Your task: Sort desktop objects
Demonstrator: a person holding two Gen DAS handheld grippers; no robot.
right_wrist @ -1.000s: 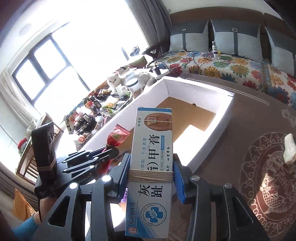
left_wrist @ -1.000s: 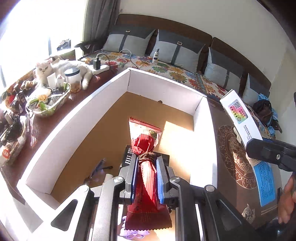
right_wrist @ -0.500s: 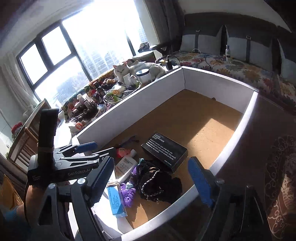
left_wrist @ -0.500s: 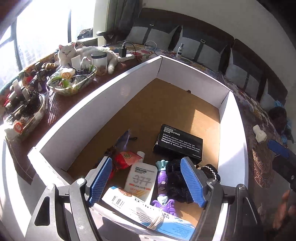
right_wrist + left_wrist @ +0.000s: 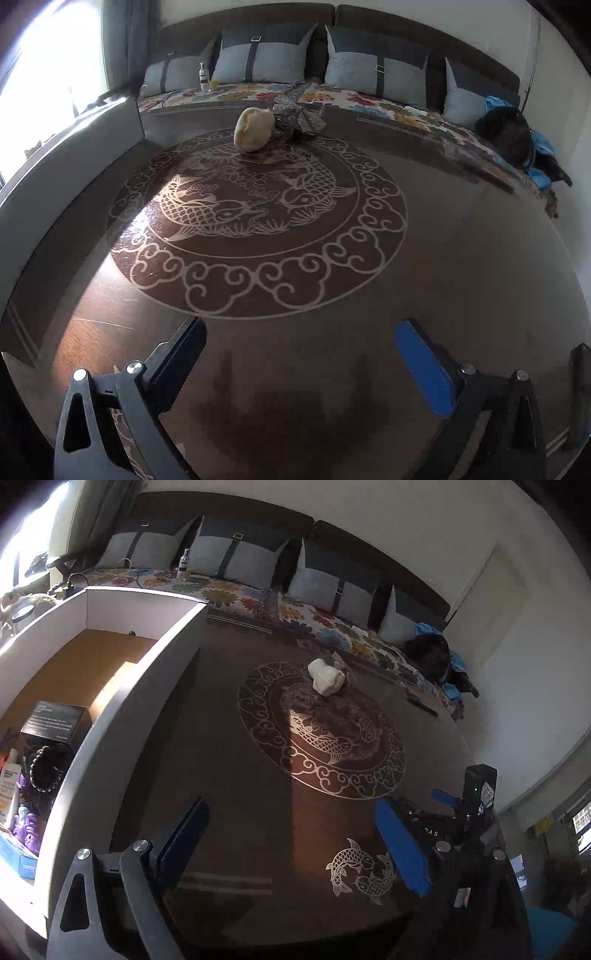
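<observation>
A cream lumpy object [image 5: 327, 680] lies on the dark round table [image 5: 258, 794] at the far side of its fish medallion; it also shows in the right wrist view [image 5: 254, 129], beside a silver bow [image 5: 299, 118]. My left gripper [image 5: 295, 842] is open and empty above the near table. My right gripper [image 5: 301, 365] is open and empty too; it also shows in the left wrist view [image 5: 443, 812] at the right. The white-walled box [image 5: 122, 716] at the left holds a black box [image 5: 55, 720], a bead bracelet [image 5: 44, 768], a white tube [image 5: 9, 790] and a purple toy [image 5: 27, 827].
A sofa with grey cushions [image 5: 373, 70] and a floral cover runs behind the table. A small bottle [image 5: 204, 77] stands on it. Dark and blue clothing [image 5: 517, 136] is piled at its right end. The box wall [image 5: 55, 166] borders the table's left.
Both grippers have let go of their items, the red snack packet and the nail-cream box, into the box, opened, and swung right toward the table with the cream object.
</observation>
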